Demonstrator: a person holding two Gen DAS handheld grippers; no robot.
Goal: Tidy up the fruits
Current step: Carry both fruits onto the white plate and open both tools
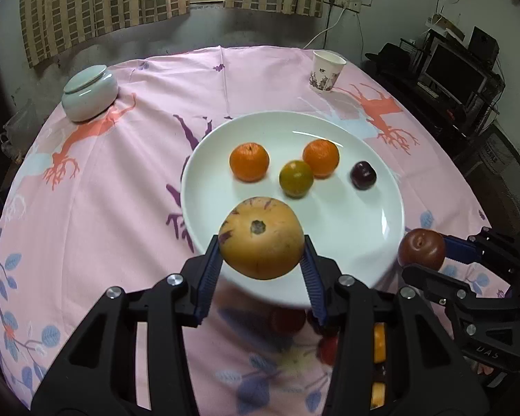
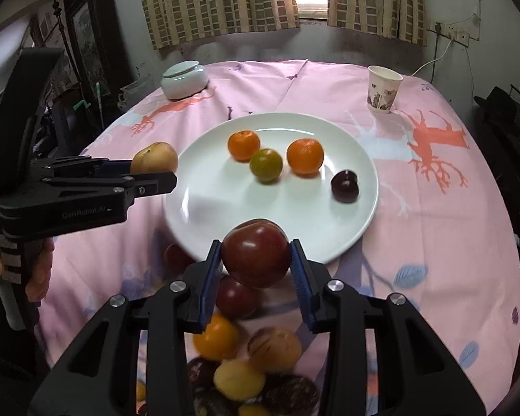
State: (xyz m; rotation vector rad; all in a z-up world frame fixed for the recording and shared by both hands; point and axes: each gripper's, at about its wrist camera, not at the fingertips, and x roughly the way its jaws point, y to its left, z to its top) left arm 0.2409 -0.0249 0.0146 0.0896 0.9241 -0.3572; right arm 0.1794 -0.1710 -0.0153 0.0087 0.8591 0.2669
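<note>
Carrying fruit, left gripper [image 1: 261,254] clamped on a yellow melon [image 1: 261,237] and right gripper [image 2: 256,260] clamped on a red plum [image 2: 256,258] risk knocking the oranges [image 1: 249,161] toward the plate's [image 1: 225,215] twelve o'clock rim

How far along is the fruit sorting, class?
Done: four fruits lie on the round white plate. In hand: the left gripper holds a tan, purple-streaked round fruit; the right gripper holds a dark red plum. Left: a pile of mixed fruit remains on the pink tablecloth.
</note>
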